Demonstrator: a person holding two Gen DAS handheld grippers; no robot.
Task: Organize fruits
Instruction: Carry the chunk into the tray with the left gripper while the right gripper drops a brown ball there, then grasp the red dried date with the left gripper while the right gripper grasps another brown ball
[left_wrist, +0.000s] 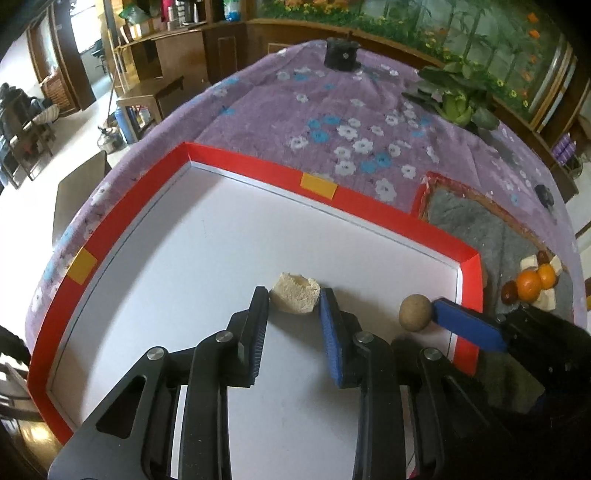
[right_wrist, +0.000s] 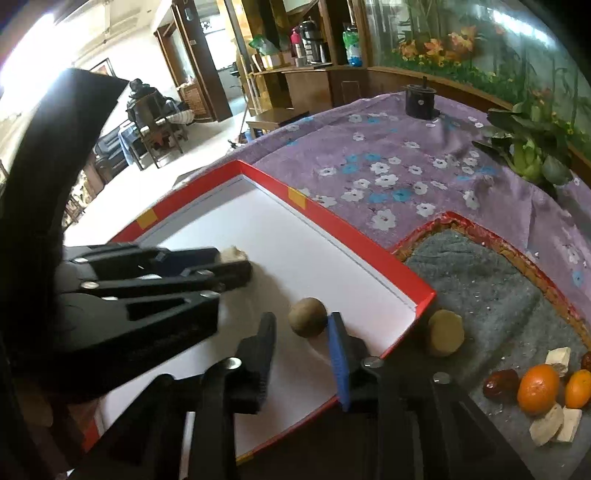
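A red-rimmed white tray (left_wrist: 471, 280) is laid on a counter (left_wrist: 332, 110) covered by a purple flowered cloth. Beside the tray's right edge a grey mat (right_wrist: 491, 295) is spread.

The left claw (left_wrist: 294, 308) is held over the tray near its right end, its jaws parted narrowly on either side of a pale spongy chunk (left_wrist: 295, 297); the pads are seen just beside the chunk, and whether they press it cannot be told. In the right wrist view the same chunk (right_wrist: 233, 254) is seen at that claw's (right_wrist: 236, 264) tips.

The right claw (right_wrist: 301, 341) is set wide near the tray's near right corner, with a brown round fruit (right_wrist: 307, 317) resting on the tray floor, touching the blue pad (right_wrist: 338, 354).

A tan disc-shaped piece (right_wrist: 445, 332) is seen on the mat just outside the tray's right rim. Near the mat's right edge two oranges (right_wrist: 538, 388), dark red dates (right_wrist: 501, 383) and pale cut chunks (right_wrist: 546, 428) are clustered. A leafy plant (left_wrist: 456, 99) is placed at the counter's far right.
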